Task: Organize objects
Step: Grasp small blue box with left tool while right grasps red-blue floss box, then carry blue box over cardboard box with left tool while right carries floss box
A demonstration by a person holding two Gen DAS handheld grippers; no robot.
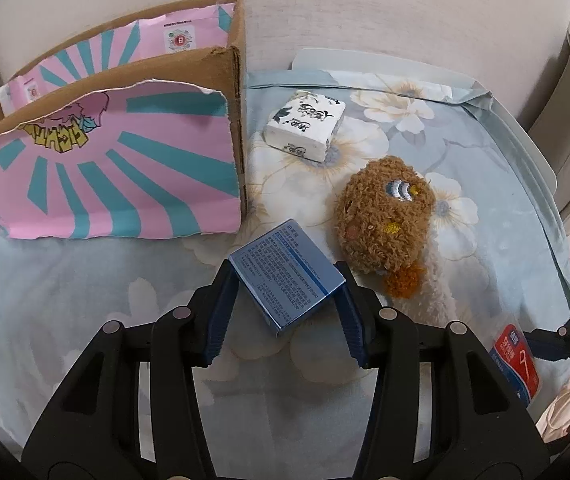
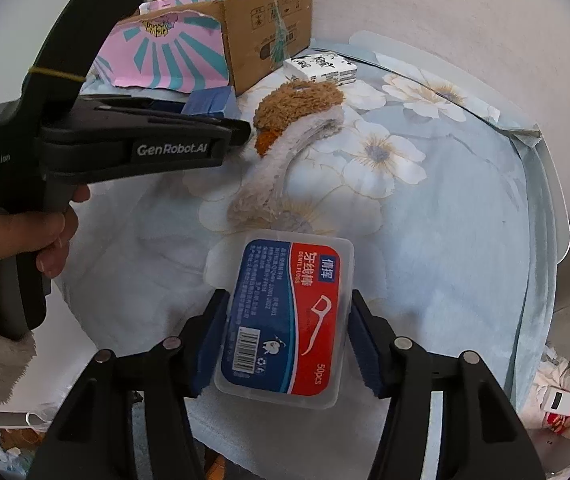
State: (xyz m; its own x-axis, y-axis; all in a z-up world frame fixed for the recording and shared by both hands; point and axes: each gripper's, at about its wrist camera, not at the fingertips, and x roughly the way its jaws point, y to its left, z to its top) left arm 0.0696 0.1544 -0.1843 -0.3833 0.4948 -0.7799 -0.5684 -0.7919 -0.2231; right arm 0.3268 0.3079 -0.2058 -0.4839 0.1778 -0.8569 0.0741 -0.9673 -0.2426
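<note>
My left gripper (image 1: 285,270) is shut on a small blue printed box (image 1: 285,280), its blue pads against the box's two sides just above the floral cloth. The same blue box (image 2: 209,102) shows in the right wrist view, ahead of the left gripper (image 2: 243,132), which a hand holds. My right gripper (image 2: 287,316) is shut on a clear dental floss box (image 2: 285,320) with a red and blue label. A brown and white plush toy (image 1: 385,216) lies between the two grippers. A white tissue pack (image 1: 305,124) sits behind the plush. An open cardboard box (image 1: 125,160) with pink and teal flaps stands at the left.
A light blue floral cloth (image 1: 485,240) covers a white table (image 1: 365,60) set against a pale wall. A grey chair (image 1: 565,120) stands past the right edge. Loose clutter (image 2: 561,404) lies below the table at lower right. A person's hand (image 2: 25,232) grips the left handle.
</note>
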